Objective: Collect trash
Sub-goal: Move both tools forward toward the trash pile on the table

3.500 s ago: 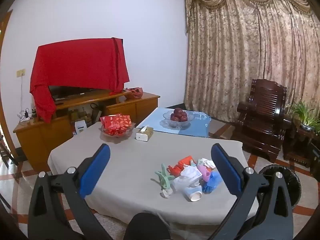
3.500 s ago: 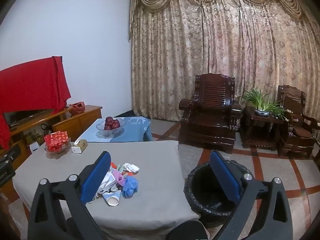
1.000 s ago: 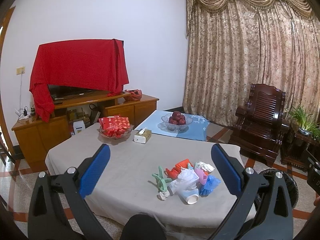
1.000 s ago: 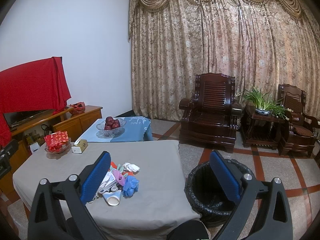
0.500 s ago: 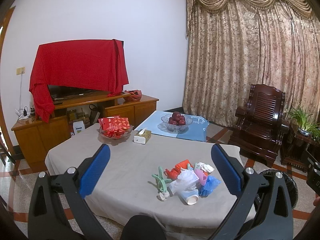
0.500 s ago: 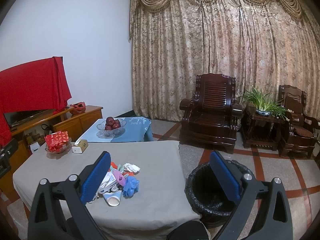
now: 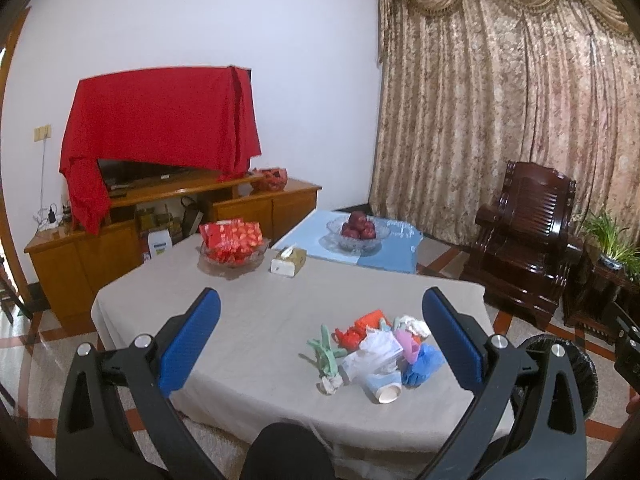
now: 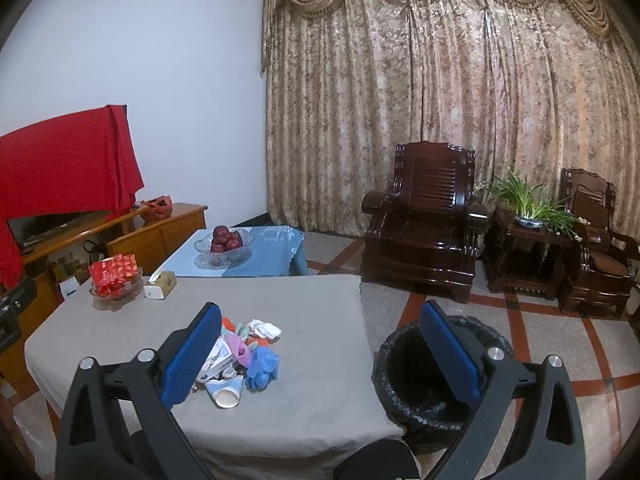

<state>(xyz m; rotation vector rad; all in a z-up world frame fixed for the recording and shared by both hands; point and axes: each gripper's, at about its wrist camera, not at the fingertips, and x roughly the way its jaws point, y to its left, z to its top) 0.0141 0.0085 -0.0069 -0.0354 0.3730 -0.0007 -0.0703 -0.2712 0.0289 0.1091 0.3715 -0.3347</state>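
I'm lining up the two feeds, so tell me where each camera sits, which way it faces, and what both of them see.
Left wrist: on the left gripper, above the table's near edge, facing the trash pile and TV cabinet; open blue fingers show.
Right wrist: on the right gripper, facing the bin, armchair and curtain; open blue fingers show.
Shared: table, trash pile, bin, armchair, curtain.
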